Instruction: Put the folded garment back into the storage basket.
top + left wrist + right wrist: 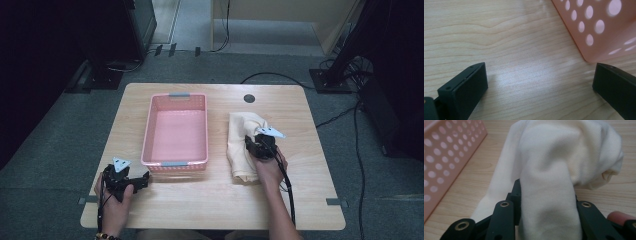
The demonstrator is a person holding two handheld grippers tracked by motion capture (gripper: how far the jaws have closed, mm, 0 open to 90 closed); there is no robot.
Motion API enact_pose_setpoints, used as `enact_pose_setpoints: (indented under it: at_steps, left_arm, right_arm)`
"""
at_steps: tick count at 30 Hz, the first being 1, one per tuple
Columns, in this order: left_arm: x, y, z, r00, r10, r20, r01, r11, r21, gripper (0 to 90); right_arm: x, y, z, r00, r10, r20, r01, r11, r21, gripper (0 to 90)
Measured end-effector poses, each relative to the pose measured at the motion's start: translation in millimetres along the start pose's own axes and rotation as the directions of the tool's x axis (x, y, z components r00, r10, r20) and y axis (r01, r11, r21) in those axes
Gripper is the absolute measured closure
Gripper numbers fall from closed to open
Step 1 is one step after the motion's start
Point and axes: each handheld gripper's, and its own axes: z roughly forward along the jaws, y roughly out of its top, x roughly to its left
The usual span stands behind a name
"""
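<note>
A cream folded cloth lies on the wooden table to the right of a pink perforated basket. My right gripper sits over the cloth's middle, shut on a raised fold of it. In the right gripper view the cloth bulges up between the two black jaws and hides their tips. My left gripper rests near the basket's front left corner. Its fingers stand wide apart over bare wood, with the basket's corner just beyond them.
The basket holds nothing. A dark round hole sits near the table's far edge. Cables and dark stands lie on the carpet beyond the table. Bare wood runs along the front edge between my hands.
</note>
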Motion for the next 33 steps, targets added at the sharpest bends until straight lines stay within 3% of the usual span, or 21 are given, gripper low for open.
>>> enact_pose_setpoints:
  at_steps: [14, 20, 28, 33]
  left_arm:
    - [0.0, 0.0, 0.0, 1.0, 0.0, 0.001, 0.0, 1.0, 0.0, 0.0]
    - [-0.2, -0.1, -0.1, 1.0, -0.001, 0.0, 0.001, 1.0, 0.0, 0.0]
    - [-0.2, -0.6, -0.4, 1.0, -0.007, -0.005, 0.007, 1.0, -0.002, 0.0]
    - [0.7, -1.5, -1.3, 0.9998, -0.016, -0.013, 0.016, 0.9999, -0.003, 0.0]
  right_arm:
    - [13.4, 27.3, -22.7, 0.9996, 0.025, -0.012, -0.025, 0.999, -0.047, 65.6]
    - [18.8, 40.0, -29.1, 0.9992, 0.031, -0.026, -0.032, 0.998, -0.048, 65.5]
    - [26.8, 61.9, -36.8, 0.9955, 0.077, -0.055, -0.08, 0.996, -0.047, 65.3]
    - [32.4, 69.8, -39.7, 0.9953, 0.073, -0.064, -0.076, 0.996, -0.049, 65.2]
